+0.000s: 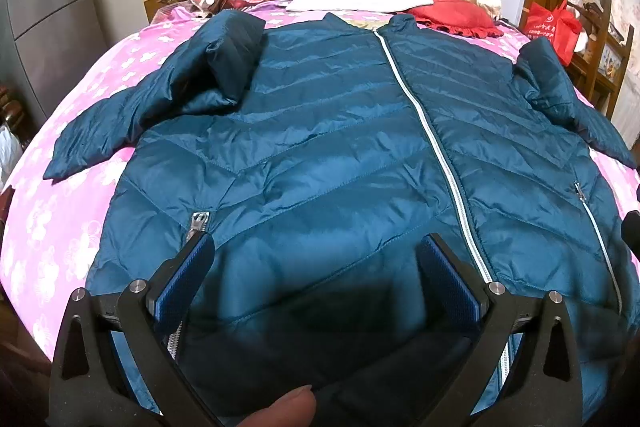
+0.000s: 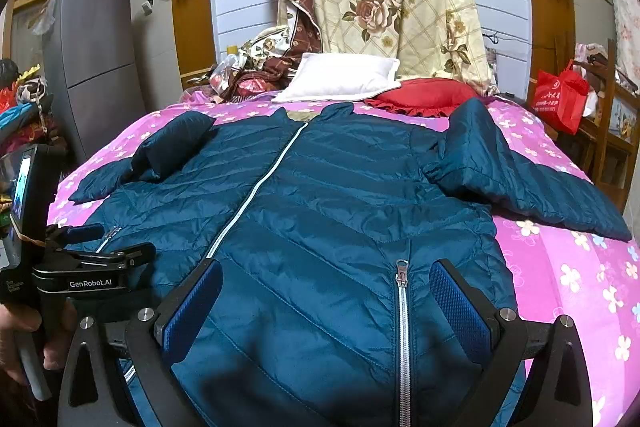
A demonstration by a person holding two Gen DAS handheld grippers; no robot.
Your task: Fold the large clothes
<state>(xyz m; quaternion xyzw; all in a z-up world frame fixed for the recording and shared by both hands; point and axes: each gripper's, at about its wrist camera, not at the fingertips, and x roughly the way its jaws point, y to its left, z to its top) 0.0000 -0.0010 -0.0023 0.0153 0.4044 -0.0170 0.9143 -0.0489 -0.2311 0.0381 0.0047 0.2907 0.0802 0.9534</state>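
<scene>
Two grippers hover over the hem end of a teal jacket (image 2: pixel 340 207), which lies front-up on a pink bedspread (image 2: pixel 560 259). The left gripper (image 1: pixel 316 259) has its blue pads wide apart, holding nothing, with the jacket's left pocket zip (image 1: pixel 199 221) just beside its left finger and the main zip (image 1: pixel 420 119) just past its right one. The right gripper (image 2: pixel 326 291) is likewise spread and empty, straddling the other pocket zip (image 2: pixel 402 275).

Both sit low over the hem, one on each half of the front, probably because that edge is nearest and gives a symmetrical hold for a first fold. The jacket is zipped shut and smoothed flat, which suits folding, though both sleeves are doubled back and puffed up: the left sleeve (image 1: pixel 172 99) ahead and left of the left gripper, the right sleeve (image 2: pixel 512 179) ahead and right of the right gripper.

Its long axis runs straight away from the grippers along the main zip, collar (image 2: pixel 312 113) at the far end, pointing toward a white pillow (image 2: pixel 340 77) and a red cushion (image 2: pixel 428 93), hem nearest.
</scene>
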